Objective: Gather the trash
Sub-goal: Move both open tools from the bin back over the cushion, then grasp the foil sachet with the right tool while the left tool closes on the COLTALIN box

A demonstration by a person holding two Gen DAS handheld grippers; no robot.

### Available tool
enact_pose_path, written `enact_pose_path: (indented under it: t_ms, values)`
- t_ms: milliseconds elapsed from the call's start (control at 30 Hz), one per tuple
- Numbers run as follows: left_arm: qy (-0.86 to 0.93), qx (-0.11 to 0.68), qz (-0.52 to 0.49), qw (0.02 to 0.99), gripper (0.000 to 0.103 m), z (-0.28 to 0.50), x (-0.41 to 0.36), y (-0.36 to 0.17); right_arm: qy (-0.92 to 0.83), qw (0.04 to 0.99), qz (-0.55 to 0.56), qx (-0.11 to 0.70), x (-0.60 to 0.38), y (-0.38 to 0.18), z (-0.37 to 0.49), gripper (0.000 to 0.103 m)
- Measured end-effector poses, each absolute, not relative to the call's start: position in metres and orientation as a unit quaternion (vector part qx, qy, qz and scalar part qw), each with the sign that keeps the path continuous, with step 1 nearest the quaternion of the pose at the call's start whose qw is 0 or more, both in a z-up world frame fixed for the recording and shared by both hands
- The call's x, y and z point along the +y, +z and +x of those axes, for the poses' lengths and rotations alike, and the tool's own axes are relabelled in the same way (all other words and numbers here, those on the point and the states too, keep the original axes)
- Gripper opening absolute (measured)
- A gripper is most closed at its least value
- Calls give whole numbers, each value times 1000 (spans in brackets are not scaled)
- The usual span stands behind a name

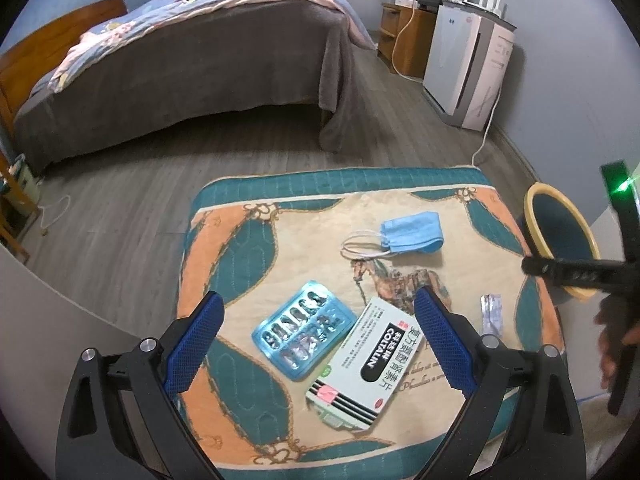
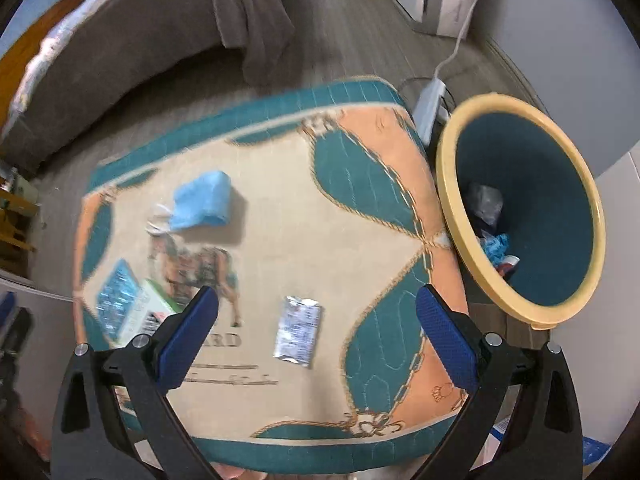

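Blue mask (image 1: pixel 414 232), silver sachet (image 2: pixel 298 330), teal bin (image 2: pixel 532 216) with yellow rim.

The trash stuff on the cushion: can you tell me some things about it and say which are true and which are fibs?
1. The blue face mask lies on the cushion. True.
2. The bin is empty. False: trash already lies inside it.
3. The left gripper is holding the medicine box. False: its jaws are open and hold nothing.
4. The silver packet lies between the right gripper's open jaws. True.
5. The pill sheet touches the medicine box. True.
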State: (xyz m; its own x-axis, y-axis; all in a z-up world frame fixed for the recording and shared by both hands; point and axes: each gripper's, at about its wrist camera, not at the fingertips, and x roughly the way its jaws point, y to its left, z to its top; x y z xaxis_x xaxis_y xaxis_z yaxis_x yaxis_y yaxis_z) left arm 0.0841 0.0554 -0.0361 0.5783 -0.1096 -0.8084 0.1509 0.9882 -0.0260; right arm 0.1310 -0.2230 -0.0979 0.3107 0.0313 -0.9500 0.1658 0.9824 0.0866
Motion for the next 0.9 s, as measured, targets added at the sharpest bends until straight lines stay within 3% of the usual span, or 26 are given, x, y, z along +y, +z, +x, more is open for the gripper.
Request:
enact_pose_path:
  t_ms: [100, 333, 533, 600, 733, 900]
  values:
    - [-73, 454, 39, 887, 95, 87, 54, -38, -37, 797, 55, 600, -215, -115, 132, 94]
    - [-77, 466, 50, 880, 95, 92, 54, -47, -3, 769, 59, 637, -201, -149, 132, 65]
    - [-82, 486, 56, 868, 95, 95, 51, -61, 17, 756, 41, 653, -191, -166, 134, 47]
    - [-89, 491, 54, 865, 95, 96, 50, -67, 19, 751, 27, 660, -188, -170, 133, 46]
    - [-107, 495, 68, 859, 95, 96, 38, -84, 21, 746, 8, 666, -185, -175, 133, 32]
    - [-125, 521, 82, 841, 95, 97, 21, -111, 26, 745, 20, 666, -190, -174, 132, 23]
